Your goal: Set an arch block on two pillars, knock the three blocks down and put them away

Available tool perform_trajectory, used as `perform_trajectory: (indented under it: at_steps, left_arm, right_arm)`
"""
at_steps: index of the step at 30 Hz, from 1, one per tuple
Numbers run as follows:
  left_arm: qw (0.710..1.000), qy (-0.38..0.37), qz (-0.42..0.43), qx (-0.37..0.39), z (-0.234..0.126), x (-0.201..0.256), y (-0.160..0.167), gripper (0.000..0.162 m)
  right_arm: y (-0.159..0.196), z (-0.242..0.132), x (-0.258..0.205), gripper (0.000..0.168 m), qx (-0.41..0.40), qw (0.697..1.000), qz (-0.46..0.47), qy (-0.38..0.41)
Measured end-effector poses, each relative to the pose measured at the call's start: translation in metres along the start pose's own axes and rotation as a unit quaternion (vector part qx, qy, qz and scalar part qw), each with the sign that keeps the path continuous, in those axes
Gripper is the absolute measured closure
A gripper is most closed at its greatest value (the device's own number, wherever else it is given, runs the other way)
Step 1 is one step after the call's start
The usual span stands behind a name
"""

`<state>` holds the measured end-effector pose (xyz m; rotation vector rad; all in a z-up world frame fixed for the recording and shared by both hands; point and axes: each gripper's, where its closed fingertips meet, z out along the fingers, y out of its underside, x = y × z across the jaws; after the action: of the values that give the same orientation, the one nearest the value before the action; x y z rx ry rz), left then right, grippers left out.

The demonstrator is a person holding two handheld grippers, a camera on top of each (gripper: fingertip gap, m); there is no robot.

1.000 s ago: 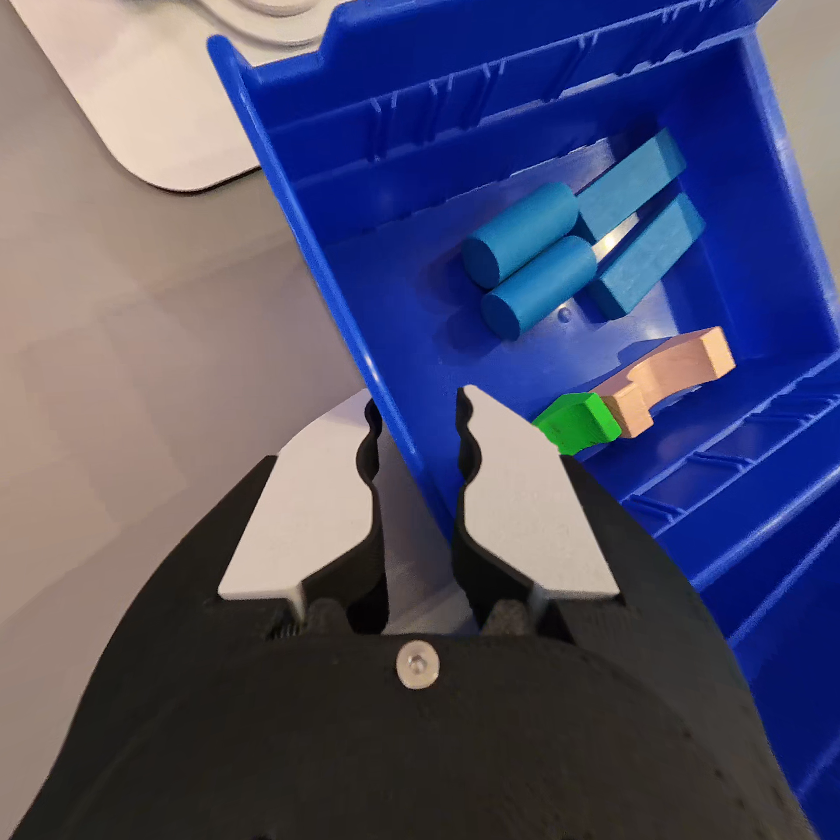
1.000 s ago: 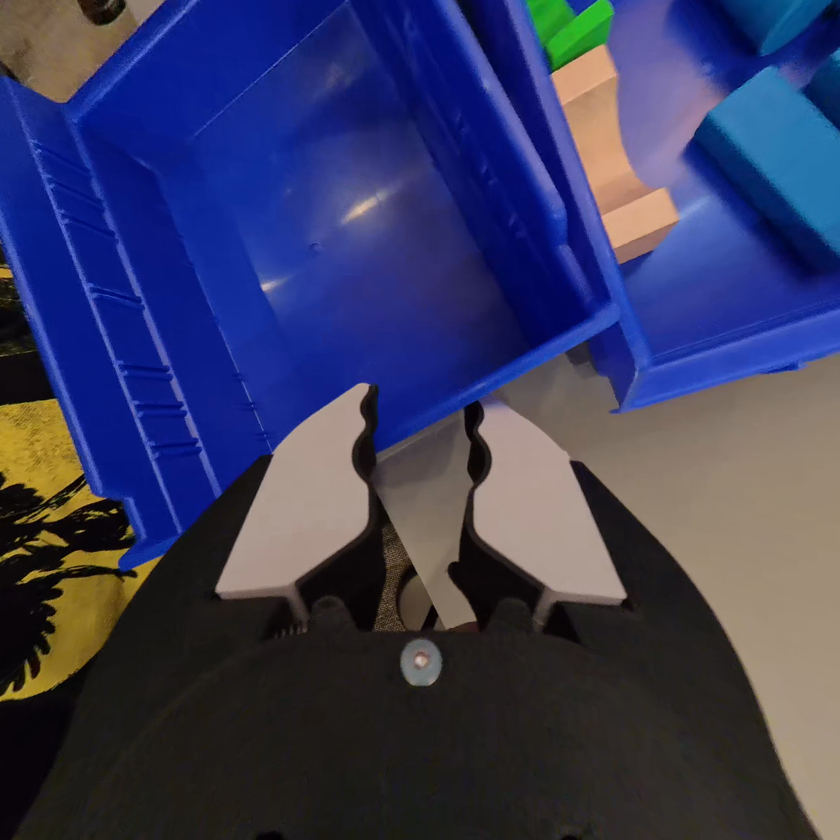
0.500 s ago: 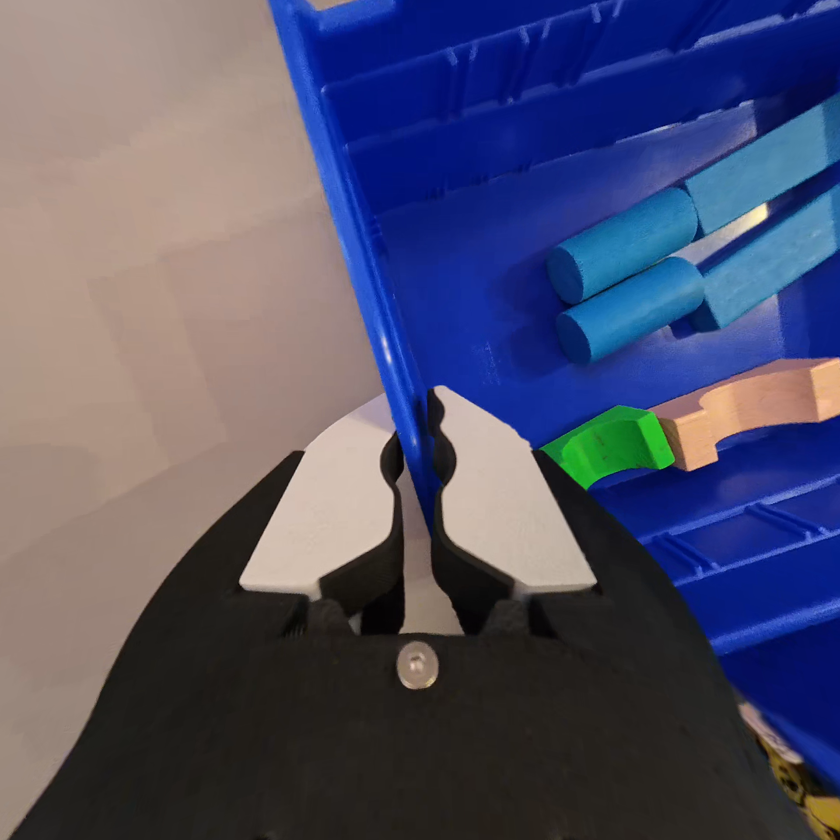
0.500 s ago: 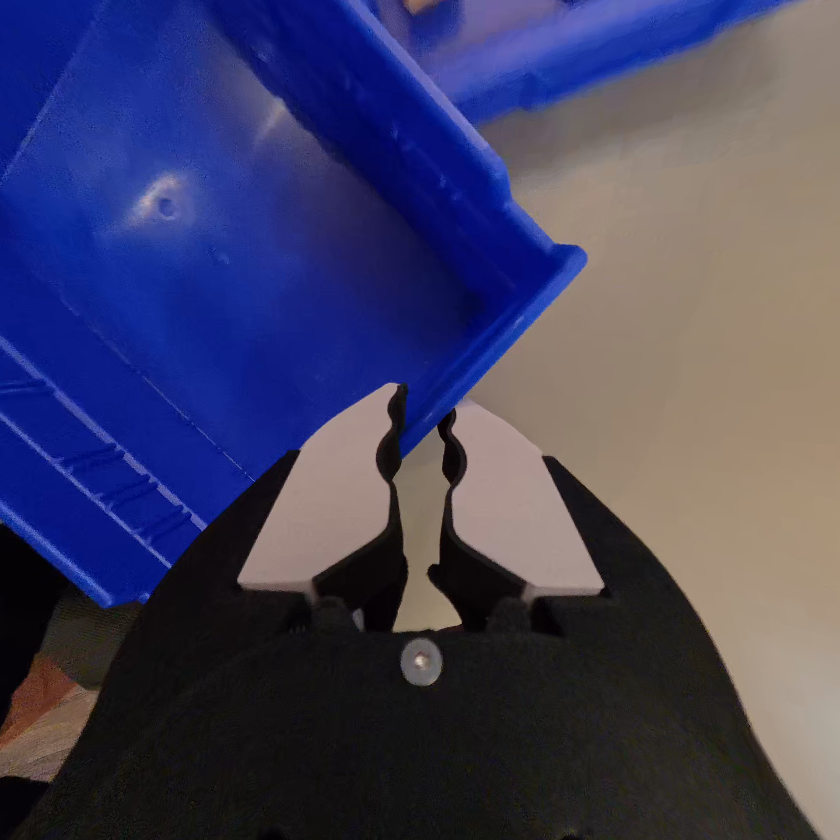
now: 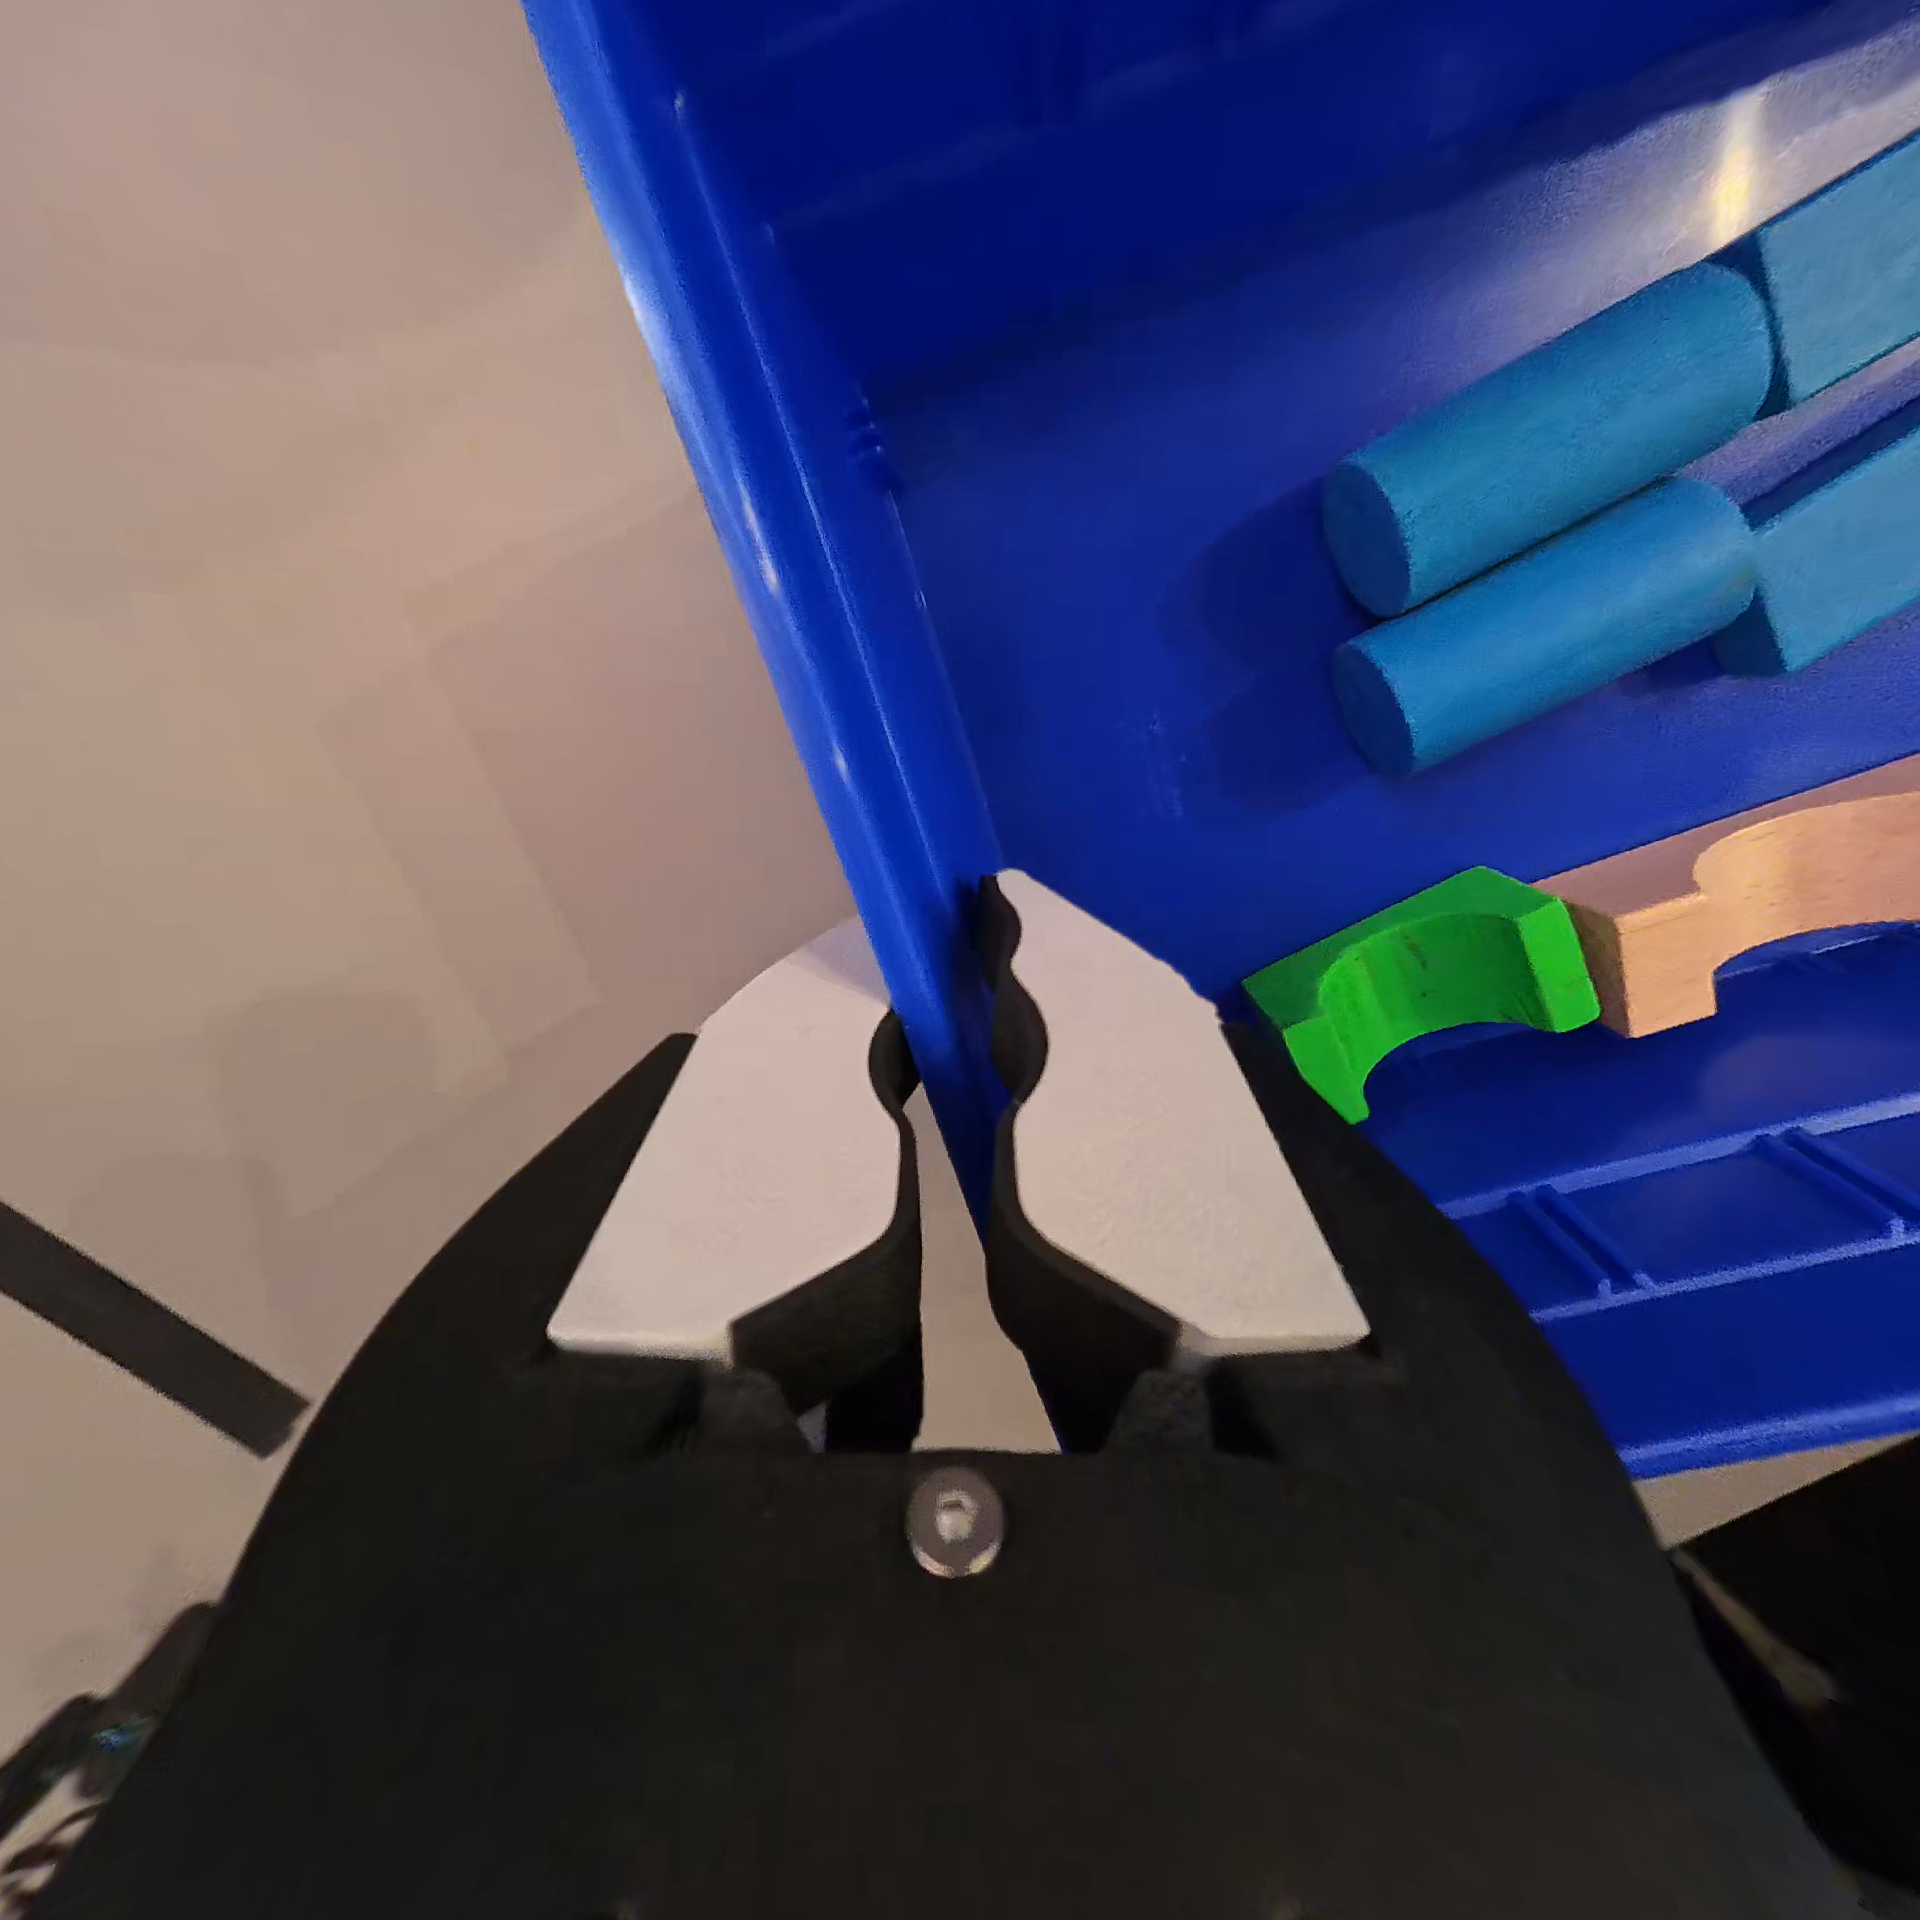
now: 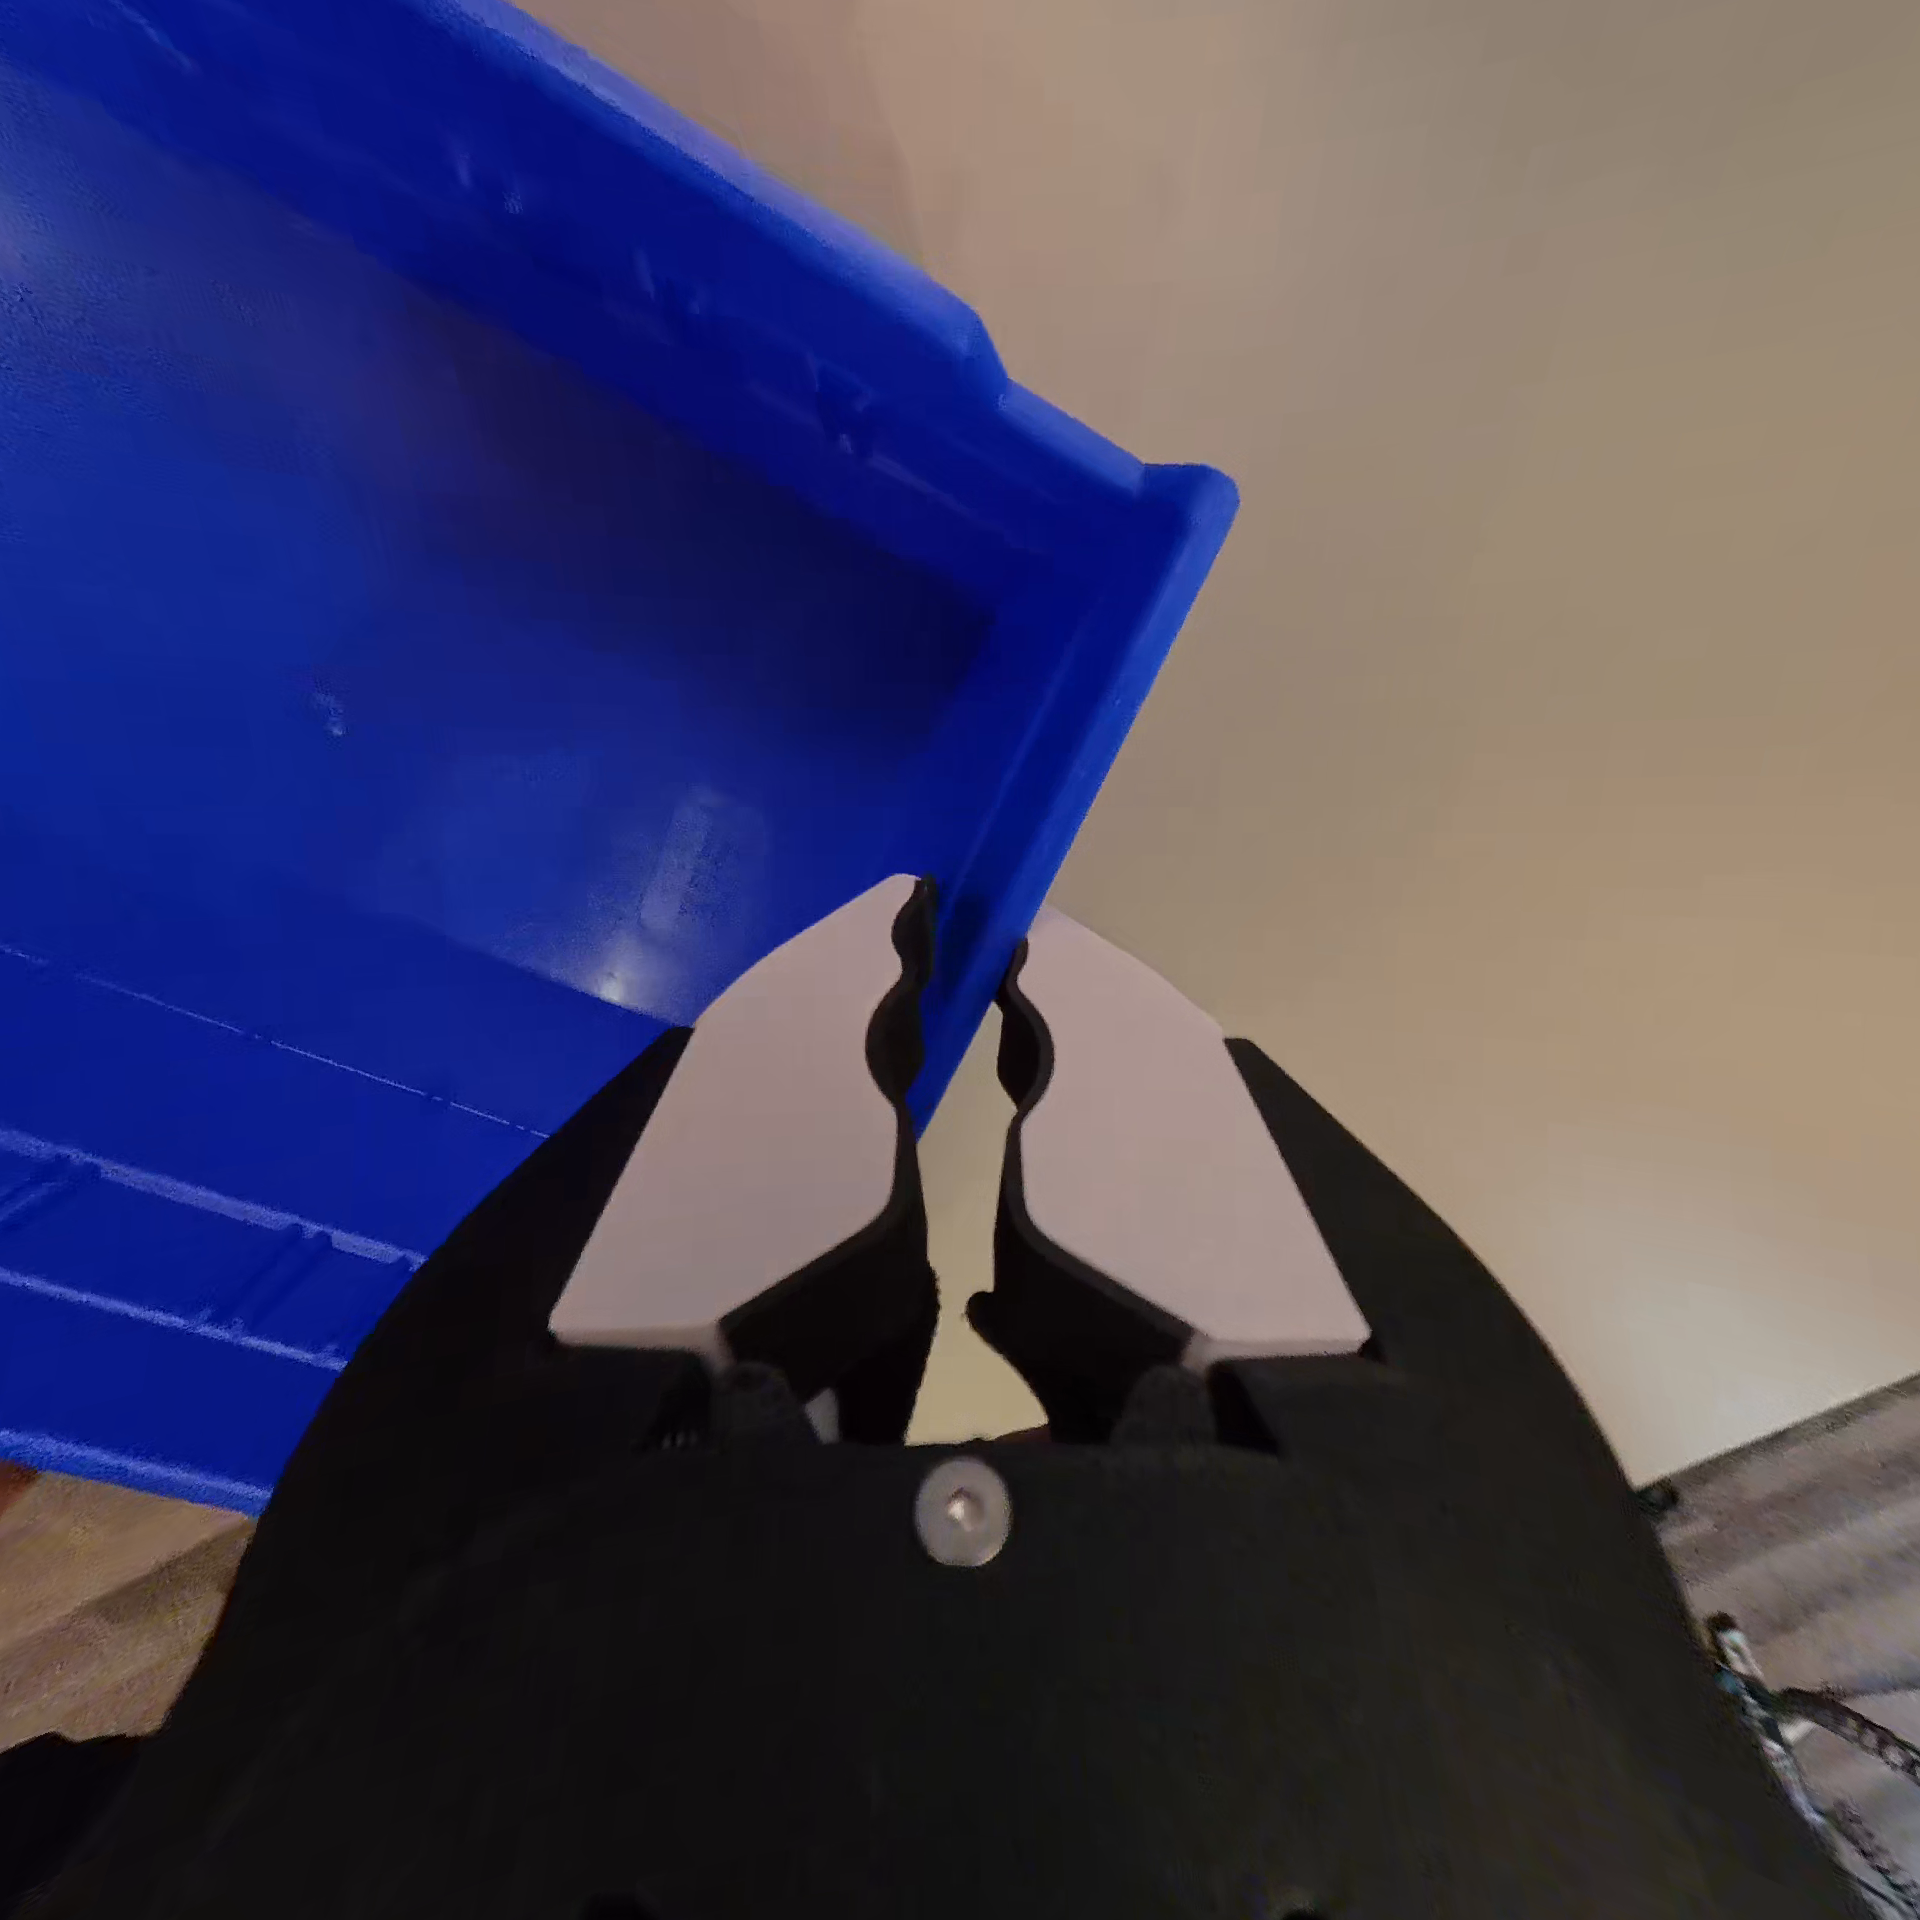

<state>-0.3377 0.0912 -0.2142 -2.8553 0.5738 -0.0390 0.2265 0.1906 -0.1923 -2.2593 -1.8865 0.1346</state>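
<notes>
The pale, smooth table (image 5: 312, 520) lies under everything. In the left wrist view a big blue plastic bin (image 5: 1091, 520) with ribbed walls has its thin side wall between the jaws of the left gripper (image 5: 951, 997), which are nearly closed and pinch that wall. Inside this bin lie two light blue wooden cylinders (image 5: 1538, 436) side by side, touching two light blue square bars (image 5: 1839, 260) at their ends. Lower, near the ribbed wall, a natural wood arch block (image 5: 1766, 914) touches a smaller green arch block (image 5: 1434, 977), which is just beside the gripper finger. In the right wrist view a second blue bin (image 6: 468, 675), with nothing visible in it, is held by its front rim: the jaws of the right gripper (image 6: 966, 966) are almost closed on that rim.
</notes>
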Motion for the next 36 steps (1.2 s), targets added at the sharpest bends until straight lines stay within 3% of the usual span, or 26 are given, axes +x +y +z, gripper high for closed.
perform_trajectory:
  at_steps: [1,9,19,28,36]
  left_arm:
    - [1.0,-0.001,0.011,-0.01,0.0,-0.007,0.001,0.152]
    - [0.991,-0.039,0.098,-0.088,0.003,-0.082,-0.006,0.146]
    - [0.959,-0.127,0.184,-0.173,0.017,-0.179,-0.06,0.138]
    - [0.944,-0.169,0.222,-0.176,0.029,-0.219,-0.116,0.134]
    - [0.942,-0.178,0.223,-0.176,0.034,-0.235,-0.142,0.133]
  right_arm:
    - [0.0,0.001,0.011,0.158,-0.007,1.0,-0.011,-0.002]
    - [-0.016,0.009,0.122,0.156,-0.087,0.994,-0.057,0.041]
    - [-0.074,0.028,0.224,0.152,-0.111,0.986,-0.083,0.089]
    - [-0.114,0.042,0.305,0.145,-0.068,0.976,-0.137,0.154]
    - [-0.138,0.049,0.33,0.145,-0.076,0.966,-0.185,0.164]
